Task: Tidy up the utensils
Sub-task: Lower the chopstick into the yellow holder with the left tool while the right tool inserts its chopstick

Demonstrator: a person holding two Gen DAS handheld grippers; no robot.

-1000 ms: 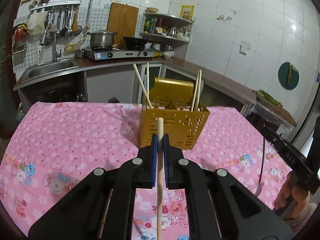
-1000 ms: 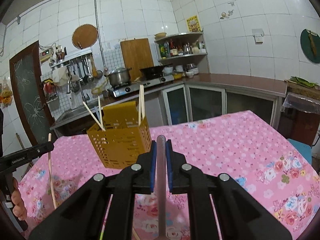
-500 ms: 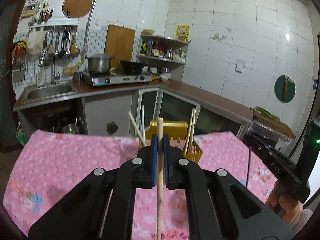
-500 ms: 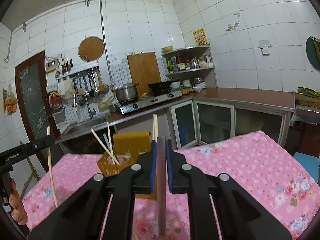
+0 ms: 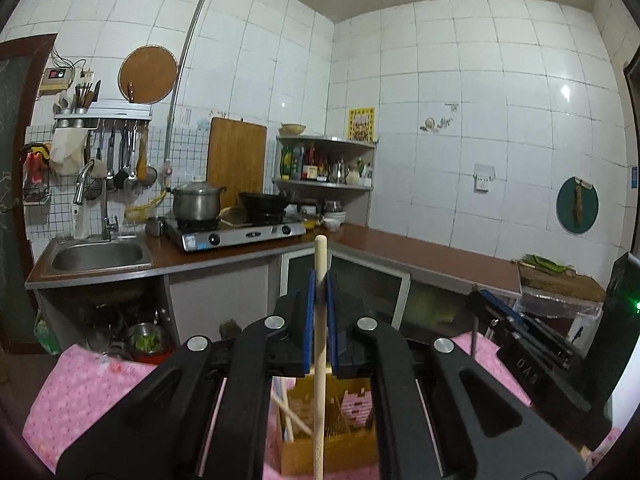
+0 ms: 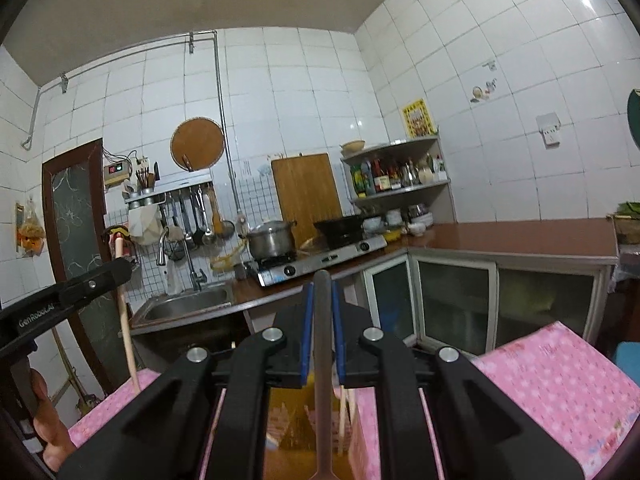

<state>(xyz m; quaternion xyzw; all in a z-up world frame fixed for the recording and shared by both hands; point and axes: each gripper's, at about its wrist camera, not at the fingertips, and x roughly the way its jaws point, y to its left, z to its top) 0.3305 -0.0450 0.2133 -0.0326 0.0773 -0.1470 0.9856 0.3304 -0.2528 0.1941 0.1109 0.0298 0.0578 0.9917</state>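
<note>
My left gripper [image 5: 319,284] is shut on a pale wooden chopstick [image 5: 319,380] that stands upright between the blue pads. Straight below it is the yellow perforated utensil holder [image 5: 332,412], with chopsticks leaning inside. My right gripper [image 6: 322,296] is shut on a grey metal utensil handle [image 6: 322,380], also upright and above the holder [image 6: 288,420]; its lower end is cut off. The left wrist view shows the right gripper [image 5: 516,328] at the right edge. The right wrist view shows the left gripper [image 6: 88,284] with its chopstick [image 6: 126,332] at the left.
The holder stands on a table with a pink flowered cloth [image 6: 560,380]. Behind the table runs a brown counter [image 5: 420,252] with a sink [image 5: 96,256], a gas stove [image 5: 236,232], a pot [image 5: 196,202] and a wok. A hand [image 6: 48,440] shows at lower left.
Both grippers have risen with their utensils still held. The yellow holder has slid from mid-view to beneath the fingers, and more wall and ceiling show.
</note>
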